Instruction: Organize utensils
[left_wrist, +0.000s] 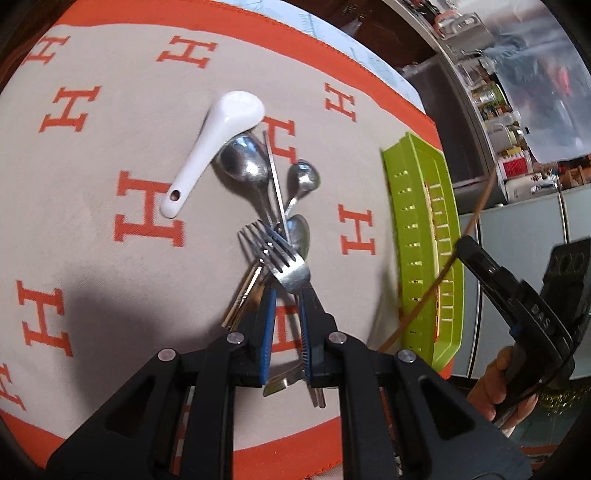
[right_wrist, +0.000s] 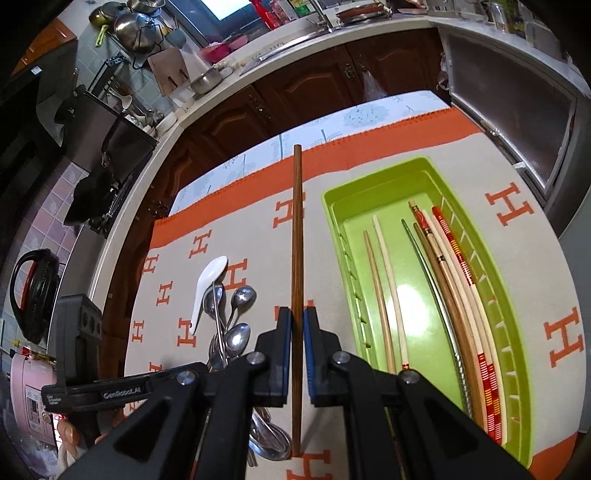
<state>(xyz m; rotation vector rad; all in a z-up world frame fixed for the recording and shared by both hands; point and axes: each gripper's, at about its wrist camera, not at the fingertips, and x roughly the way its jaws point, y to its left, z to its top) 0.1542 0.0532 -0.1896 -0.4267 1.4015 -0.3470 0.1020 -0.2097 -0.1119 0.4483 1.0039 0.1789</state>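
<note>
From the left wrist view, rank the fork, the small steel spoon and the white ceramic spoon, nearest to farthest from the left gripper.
1. Fork, between the left gripper fingers.
2. Small steel spoon, ahead, slightly right.
3. White ceramic spoon, farthest, ahead to the left.

From my left wrist view, the fork handle was hidden between the left gripper pads, and I couldn't follow the spoon handles under the fork. Beside the fork, the green tray showed only its slotted wall; its contents were mostly hidden. The shelves beyond the tray were too blurred to read. In my right wrist view, the tray's near end was cut off by the frame edge, and the spoons' handles vanished behind the right gripper.
</note>
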